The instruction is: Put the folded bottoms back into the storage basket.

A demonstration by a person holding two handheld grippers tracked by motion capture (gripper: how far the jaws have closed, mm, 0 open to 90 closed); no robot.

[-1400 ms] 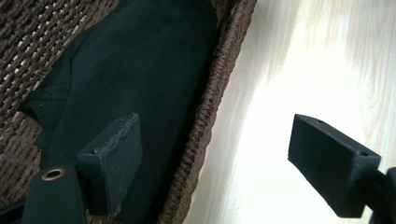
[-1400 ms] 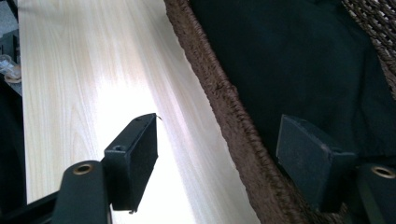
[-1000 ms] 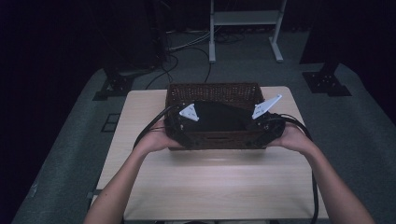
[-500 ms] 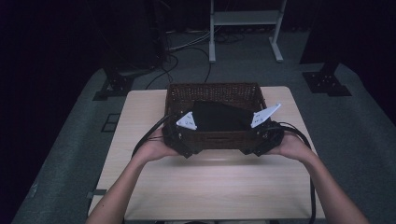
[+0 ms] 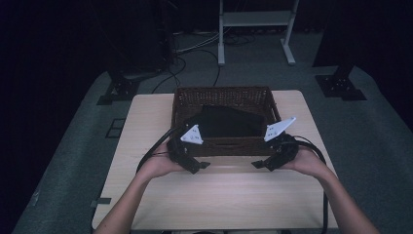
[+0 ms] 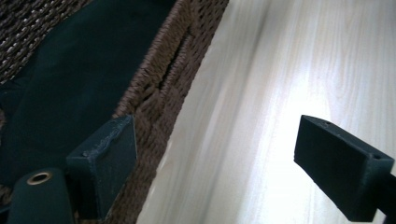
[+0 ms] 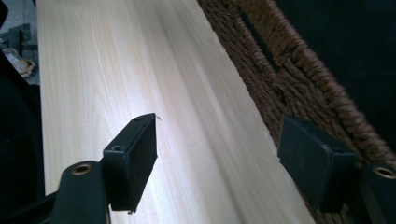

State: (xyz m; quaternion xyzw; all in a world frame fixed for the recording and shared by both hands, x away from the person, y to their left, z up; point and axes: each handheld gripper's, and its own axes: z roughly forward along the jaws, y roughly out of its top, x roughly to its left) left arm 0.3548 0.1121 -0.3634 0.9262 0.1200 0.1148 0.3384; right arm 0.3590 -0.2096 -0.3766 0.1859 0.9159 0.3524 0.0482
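Observation:
A brown wicker basket [image 5: 221,95] stands at the back middle of the light wooden table [image 5: 219,195], with a dark folded cloth [image 5: 229,122] inside it. My left gripper [image 5: 202,165] hovers just before the basket's near wall, at its left end. Its jaws have just been opening, and they stand open with nothing gripped. In the left gripper view [image 6: 219,163] the wicker wall [image 6: 173,79] runs beside one jaw, with the cloth [image 6: 70,79] behind it. My right gripper [image 5: 257,165] is open at the wall's right end. The right gripper view [image 7: 219,161] has bare table between the jaws, the basket [image 7: 289,79] alongside.
The table's front half [image 5: 219,209] lies bare between the person's forearms. Cables trail from both grippers across the table. Behind the table, on the grey floor, stand a white frame [image 5: 253,19] and two dark stand feet [image 5: 117,90] [image 5: 341,85].
Both grippers have drawn back from over the basket's front corners toward the person and sunk lower. They now sit in front of its near wall.

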